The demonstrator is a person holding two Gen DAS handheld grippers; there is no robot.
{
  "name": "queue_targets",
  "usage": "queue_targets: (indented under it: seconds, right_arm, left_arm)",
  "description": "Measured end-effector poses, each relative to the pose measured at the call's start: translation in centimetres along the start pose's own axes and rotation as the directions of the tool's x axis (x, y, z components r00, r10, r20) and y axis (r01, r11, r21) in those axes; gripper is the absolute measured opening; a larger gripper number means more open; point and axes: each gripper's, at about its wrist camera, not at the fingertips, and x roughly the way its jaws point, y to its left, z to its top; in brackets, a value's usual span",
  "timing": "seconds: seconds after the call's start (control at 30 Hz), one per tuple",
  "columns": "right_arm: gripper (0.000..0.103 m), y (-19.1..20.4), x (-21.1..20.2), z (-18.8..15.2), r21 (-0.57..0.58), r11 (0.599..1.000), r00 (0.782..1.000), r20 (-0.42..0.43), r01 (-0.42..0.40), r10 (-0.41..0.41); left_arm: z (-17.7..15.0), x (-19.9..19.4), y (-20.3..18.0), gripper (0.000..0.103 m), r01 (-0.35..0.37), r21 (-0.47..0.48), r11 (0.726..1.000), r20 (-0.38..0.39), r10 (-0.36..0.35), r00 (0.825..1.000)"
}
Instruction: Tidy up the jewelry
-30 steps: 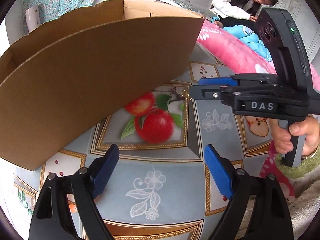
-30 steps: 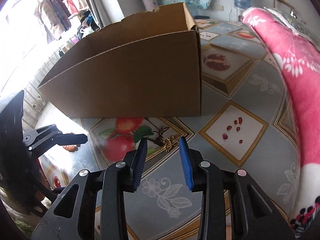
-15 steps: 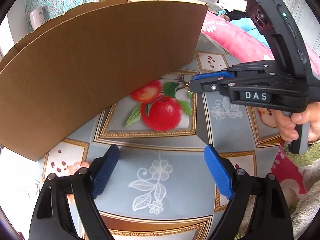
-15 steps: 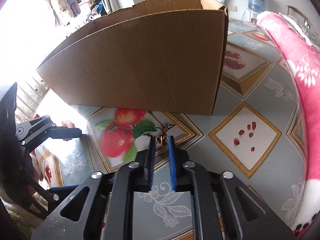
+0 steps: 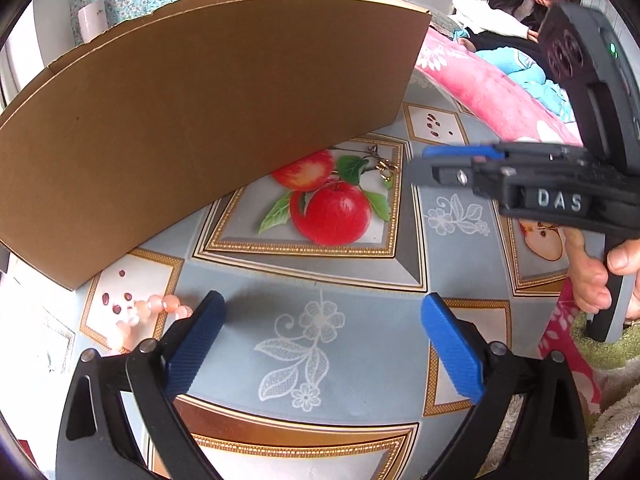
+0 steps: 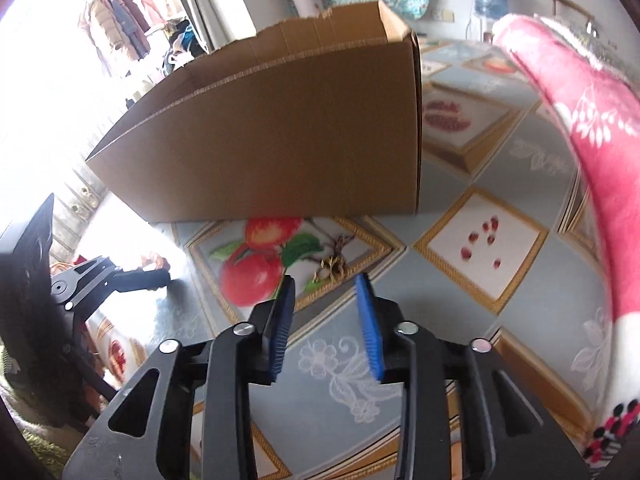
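A small gold jewelry piece [image 6: 333, 269] lies on the fruit-print tablecloth, just ahead of my right gripper [image 6: 325, 286], which is open and empty. The same piece shows in the left wrist view [image 5: 385, 168], left of the right gripper's tips [image 5: 420, 166]. A pink bead bracelet [image 5: 160, 306] lies on the cloth beside my left gripper's left finger. My left gripper [image 5: 320, 312] is open and empty. A tall open cardboard box [image 5: 192, 112] stands behind the jewelry; it also shows in the right wrist view [image 6: 280, 140].
A pink flowered blanket [image 6: 580, 100] runs along the right side. A person [image 5: 504, 8] sits at the far right. The tablecloth [image 5: 320, 280] has apple and seed prints. The left gripper's body [image 6: 80, 280] is at the left in the right wrist view.
My right gripper had shut around the gold piece, and has now opened and drawn back; the piece lies on the cloth. The left gripper shifted, bringing the pink bracelet into view.
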Motion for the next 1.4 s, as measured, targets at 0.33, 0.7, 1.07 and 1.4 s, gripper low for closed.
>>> queue_targets:
  seconds: [0.33,0.7,1.07,1.4]
  right_arm:
    - [0.024,1.3,2.2,0.9,-0.076,0.99,0.993,-0.002,0.115,-0.116]
    - [0.002,1.3,1.8,-0.8,-0.037,0.991,0.992,0.01,0.125,-0.125]
    - [0.002,0.3,-1.7,-5.6,-0.011,0.997,0.997,-0.005,0.08,-0.08]
    - [0.008,0.0,-4.4,-8.2,0.032,0.998,0.998,0.038,0.05,-0.051]
  left_arm:
    - [-0.4,0.5,-1.4,0.098,-0.104,0.055,0.993,0.01,0.104,0.995]
    - [-0.3,0.7,-1.6,0.098,-0.107,0.055,0.993,-0.003,0.107,0.994]
    - [-0.3,0.9,-1.6,0.098,-0.109,0.054,0.993,0.002,0.109,0.994]
    - [-0.4,0.8,-1.6,0.098,-0.108,0.054,0.993,0.003,0.108,0.994]
